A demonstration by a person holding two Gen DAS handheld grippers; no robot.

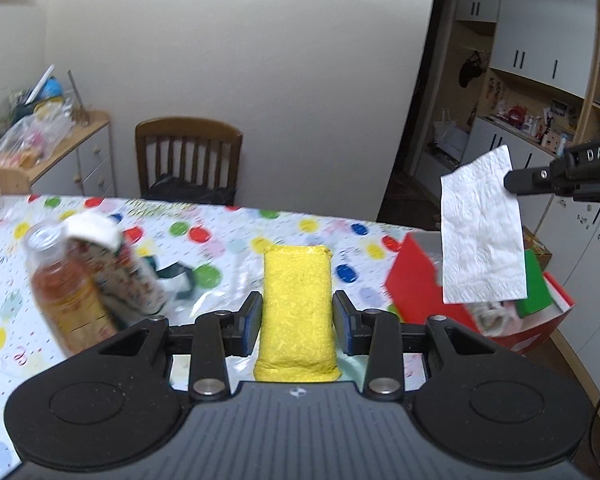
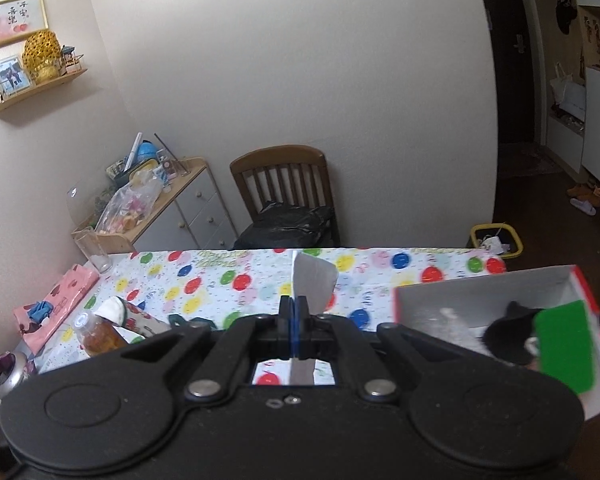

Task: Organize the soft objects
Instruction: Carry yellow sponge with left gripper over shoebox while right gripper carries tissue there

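While the left gripper point(image 1: 297, 316) clamps the yellow sponge point(image 1: 297, 312) and the right gripper point(image 2: 296, 320) pinches the white tissue point(image 1: 482, 236) above the red box point(image 1: 412, 276), carry both over its opening, then release low.

Left gripper point(image 1: 298, 318): matte black housing, ribbed dark-grey panel at centre bottom bearing a small white mark. Two broad rounded lobes either side, each with a shallow circular recess. Two black linkage arms angling inward, each pinned by a round silver screw head at its base. Fingers point(image 1: 249, 318) black with blue pads on the inner faces. Thin black cable looping down at the far right edge.

Right gripper point(image 2: 295, 316): same black body, same lobes with circular recesses, same silver pivot screws, blue pads. Two small metal fasteners at centre below the finger opening. From the left wrist camera, seen side-on: black, white letters "DAS", one small silver screw near the tip.
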